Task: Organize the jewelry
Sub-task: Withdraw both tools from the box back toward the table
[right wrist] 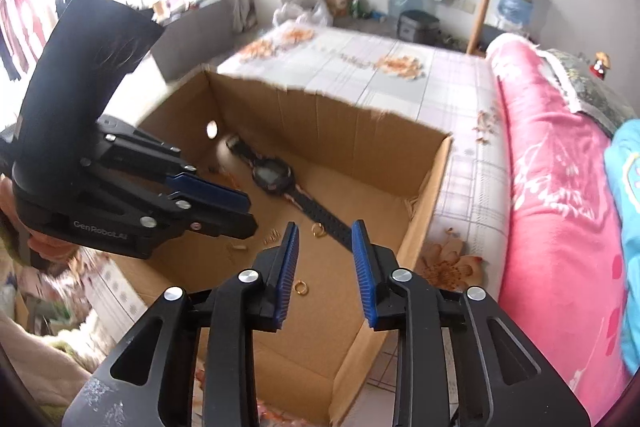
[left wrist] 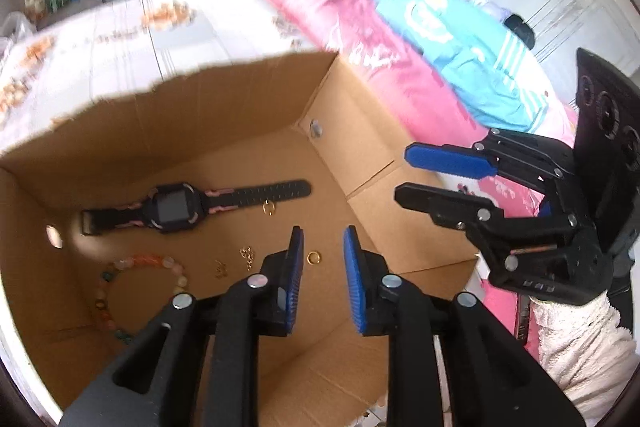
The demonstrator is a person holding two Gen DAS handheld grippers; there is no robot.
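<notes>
Left wrist view: the left gripper (left wrist: pixel 321 239) hangs over the open cardboard box (left wrist: pixel 248 95), its jaws narrowly parted and empty. A gold ring (left wrist: pixel 313 258) lies on the box floor just beyond and between the tips, with a black smartwatch (left wrist: pixel 176 207) farther back and a bead bracelet (left wrist: pixel 120 291) at left. The right gripper (right wrist: pixel 325 231), jaws likewise parted and empty, hovers above a second ring (right wrist: pixel 301 287).
</notes>
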